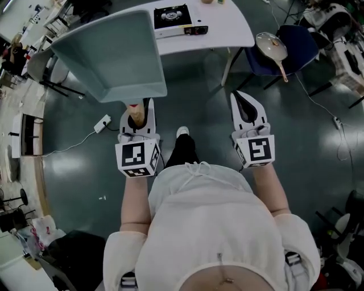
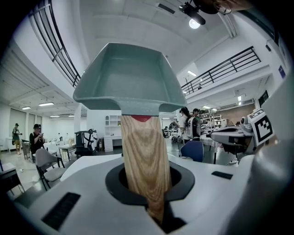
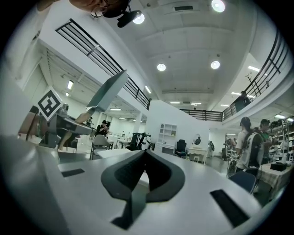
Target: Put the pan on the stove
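The square teal pan (image 1: pixel 114 54) is held out level by its wooden handle (image 2: pixel 146 156), clamped in the left tongs (image 1: pixel 138 113), ready for flat placement on the portable stove (image 1: pixel 173 17) on the tabletop (image 1: pixel 227 25) ahead. The right tongs (image 1: pixel 245 105) are closed on nothing, held aside.

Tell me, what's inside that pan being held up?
Nothing that shows. In the head view the pan, held by its handle in the left gripper, has a bare bottom. Its near wall hides the strip of bottom just behind it.
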`<state>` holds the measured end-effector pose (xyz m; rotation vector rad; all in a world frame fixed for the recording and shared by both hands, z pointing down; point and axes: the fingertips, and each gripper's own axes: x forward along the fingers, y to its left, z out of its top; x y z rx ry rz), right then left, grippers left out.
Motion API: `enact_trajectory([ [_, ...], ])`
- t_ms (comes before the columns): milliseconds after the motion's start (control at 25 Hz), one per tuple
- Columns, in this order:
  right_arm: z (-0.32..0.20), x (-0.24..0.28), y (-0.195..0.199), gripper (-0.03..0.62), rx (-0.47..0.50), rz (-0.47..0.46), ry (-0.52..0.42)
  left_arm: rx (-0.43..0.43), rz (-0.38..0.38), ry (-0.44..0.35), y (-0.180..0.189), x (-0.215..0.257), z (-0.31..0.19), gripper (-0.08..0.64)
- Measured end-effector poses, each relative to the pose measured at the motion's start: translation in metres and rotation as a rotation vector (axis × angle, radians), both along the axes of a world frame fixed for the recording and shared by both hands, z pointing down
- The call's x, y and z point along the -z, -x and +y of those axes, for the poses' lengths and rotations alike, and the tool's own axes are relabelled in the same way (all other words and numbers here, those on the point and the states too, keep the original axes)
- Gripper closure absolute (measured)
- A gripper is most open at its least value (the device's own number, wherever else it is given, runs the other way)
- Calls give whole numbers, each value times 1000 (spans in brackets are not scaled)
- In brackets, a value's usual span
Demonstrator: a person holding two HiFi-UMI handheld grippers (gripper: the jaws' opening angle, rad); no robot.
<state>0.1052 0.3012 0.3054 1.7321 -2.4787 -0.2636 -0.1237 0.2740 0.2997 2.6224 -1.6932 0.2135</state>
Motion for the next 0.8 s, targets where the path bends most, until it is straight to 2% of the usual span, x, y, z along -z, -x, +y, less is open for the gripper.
enact_trajectory([
  [320, -88, -8, 6, 588, -10, 9, 20, -24, 1, 29, 1, -12, -88, 511],
  [800, -277, 2, 31, 588, -70, 55, 19, -81, 26, 49, 20, -13, -286, 511],
])
